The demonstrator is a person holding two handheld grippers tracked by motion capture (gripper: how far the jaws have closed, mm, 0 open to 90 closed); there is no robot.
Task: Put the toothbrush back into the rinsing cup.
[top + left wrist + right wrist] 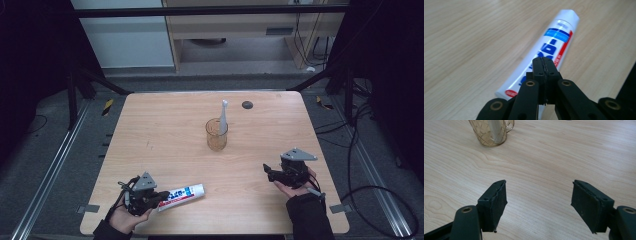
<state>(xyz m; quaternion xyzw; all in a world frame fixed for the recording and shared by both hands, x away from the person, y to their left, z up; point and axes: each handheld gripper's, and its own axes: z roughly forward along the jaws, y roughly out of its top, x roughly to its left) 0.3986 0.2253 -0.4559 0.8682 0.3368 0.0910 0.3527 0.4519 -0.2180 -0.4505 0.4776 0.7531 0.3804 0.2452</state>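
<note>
A white toothpaste tube (182, 194) with blue and red print lies flat near the table's front left edge. My left gripper (161, 196) is shut, jaws pressed together with nothing between them, its tip just over the tube's near end. In the left gripper view the tube (554, 40) stretches away beyond the closed left gripper (544, 63). A clear amber cup (216, 136) stands mid-table with a white toothbrush (223, 116) upright in it. My right gripper (268, 170) is open at the front right, empty. In the right gripper view the right gripper (539, 200) faces the cup (490, 135) and toothbrush (495, 128).
The wooden table (165, 130) has a small black round disc (247, 104) near its far edge. Black frame bars and cables surround the table on the floor.
</note>
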